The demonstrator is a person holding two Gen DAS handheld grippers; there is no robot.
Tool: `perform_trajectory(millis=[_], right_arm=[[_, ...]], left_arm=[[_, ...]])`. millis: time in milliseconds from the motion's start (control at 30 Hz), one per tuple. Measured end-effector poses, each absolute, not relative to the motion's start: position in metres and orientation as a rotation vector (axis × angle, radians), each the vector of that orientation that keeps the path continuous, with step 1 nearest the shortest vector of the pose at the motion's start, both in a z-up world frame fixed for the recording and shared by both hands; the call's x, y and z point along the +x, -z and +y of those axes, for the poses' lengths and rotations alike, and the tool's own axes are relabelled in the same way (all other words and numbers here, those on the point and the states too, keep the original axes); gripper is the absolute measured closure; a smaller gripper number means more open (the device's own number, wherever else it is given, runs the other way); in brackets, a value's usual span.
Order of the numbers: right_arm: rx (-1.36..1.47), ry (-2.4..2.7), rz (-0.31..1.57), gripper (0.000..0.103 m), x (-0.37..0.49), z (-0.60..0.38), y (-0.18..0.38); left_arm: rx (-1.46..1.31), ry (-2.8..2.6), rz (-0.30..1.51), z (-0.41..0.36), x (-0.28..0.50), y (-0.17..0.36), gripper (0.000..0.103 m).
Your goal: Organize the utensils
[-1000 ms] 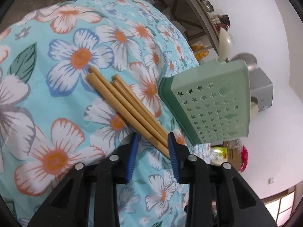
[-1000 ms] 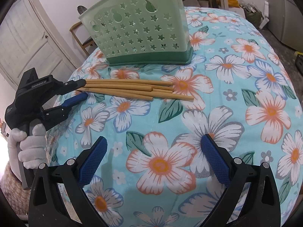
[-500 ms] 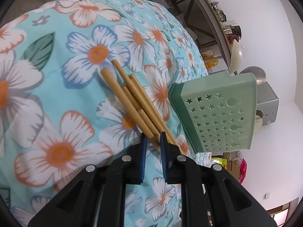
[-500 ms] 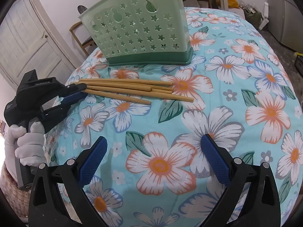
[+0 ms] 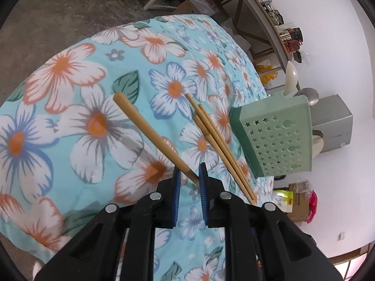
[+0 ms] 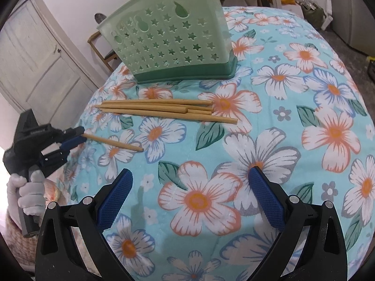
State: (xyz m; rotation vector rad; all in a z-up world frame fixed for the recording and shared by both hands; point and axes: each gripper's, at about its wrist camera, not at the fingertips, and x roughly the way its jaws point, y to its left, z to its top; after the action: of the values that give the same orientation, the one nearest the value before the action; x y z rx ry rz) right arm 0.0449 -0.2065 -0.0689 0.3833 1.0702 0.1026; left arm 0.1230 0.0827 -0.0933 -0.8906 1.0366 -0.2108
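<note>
Chopstick (image 5: pixel 150 133) sits clamped by its thin end in our left claw (image 5: pixel 189 176), its thick end pointing out over the floral cloth (image 5: pixel 70 121). In the right wrist view we see the same chopstick (image 6: pixel 112 142) near the left edge of the worktop, apart from the others and angled slightly, with the left claw (image 6: pixel 78 134) closed on its left end. We cannot tell whether its free end touches the cloth (image 6: pixel 281 140) or hangs just above it.

Beyond it, toward the far edge, we see the remaining chopsticks (image 6: pixel 164 111) lying together in a loose bundle, roughly parallel, touching one another. From the left wrist view that bundle (image 5: pixel 218 145) runs just beside our left claw on its right, between the held chopstick and the holder (image 5: pixel 279 140).

Behind the bundle stands the pale green holder (image 6: pixel 171 42), upright on a darker green base, its wall pierced with star-shaped holes. It is near the bundle but not touching it.

Our right claw (image 6: pixel 189 194) hovers over the near part of the worktop with its blue pads (image 6: pixel 114 196) spread wide, gripping nothing. A white-gloved hand (image 6: pixel 25 194) grips the left tool's handle at the left edge. A white door (image 6: pixel 35 58) stands behind.
</note>
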Motion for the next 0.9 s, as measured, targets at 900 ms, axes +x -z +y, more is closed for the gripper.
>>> perform_trajectory(millis=[900], right_arm=[[0.378,-0.134,1.075,0.008,0.047,-0.206,0.071]], left_arm=[[0.742,0.52,0.775,-0.056,0.097,0.062,0.077]])
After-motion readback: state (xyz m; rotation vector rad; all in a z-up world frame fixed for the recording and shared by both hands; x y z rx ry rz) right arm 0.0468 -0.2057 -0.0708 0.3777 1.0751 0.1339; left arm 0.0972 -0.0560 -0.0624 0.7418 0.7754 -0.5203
